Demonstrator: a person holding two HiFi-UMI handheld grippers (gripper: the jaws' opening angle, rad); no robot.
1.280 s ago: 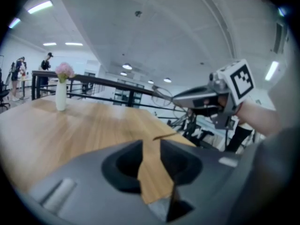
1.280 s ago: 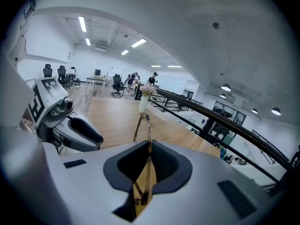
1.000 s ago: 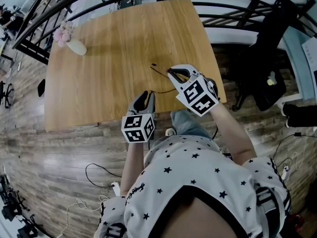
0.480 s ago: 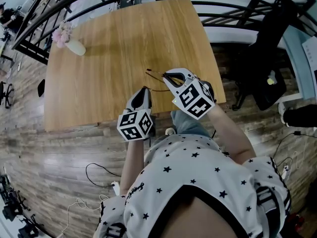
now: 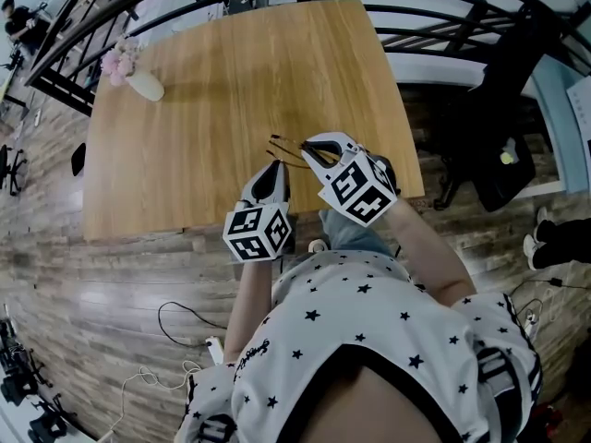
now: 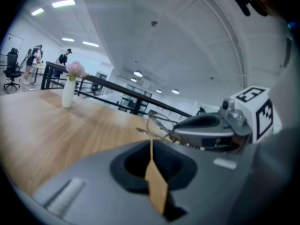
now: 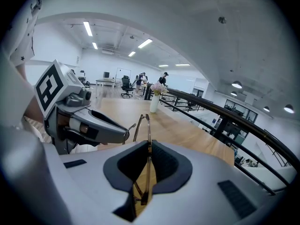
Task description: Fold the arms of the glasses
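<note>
Glasses (image 7: pixel 142 125) sit clamped in the right gripper (image 7: pixel 147 146); the left gripper (image 6: pixel 151 146) has just been closing shut, no arm plainly caught, so folding seems unfinished.

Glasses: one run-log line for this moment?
right gripper: shut on glasses | left gripper: jaws just closing, nothing between | glasses: over table

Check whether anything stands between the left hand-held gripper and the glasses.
Nothing visible stands between them. The glasses are clamped in the right hand-held gripper. The left hand-held gripper, whose jaws have just been closing with nothing seen between them, points at the frame with only a bare gap ahead of it.
</note>
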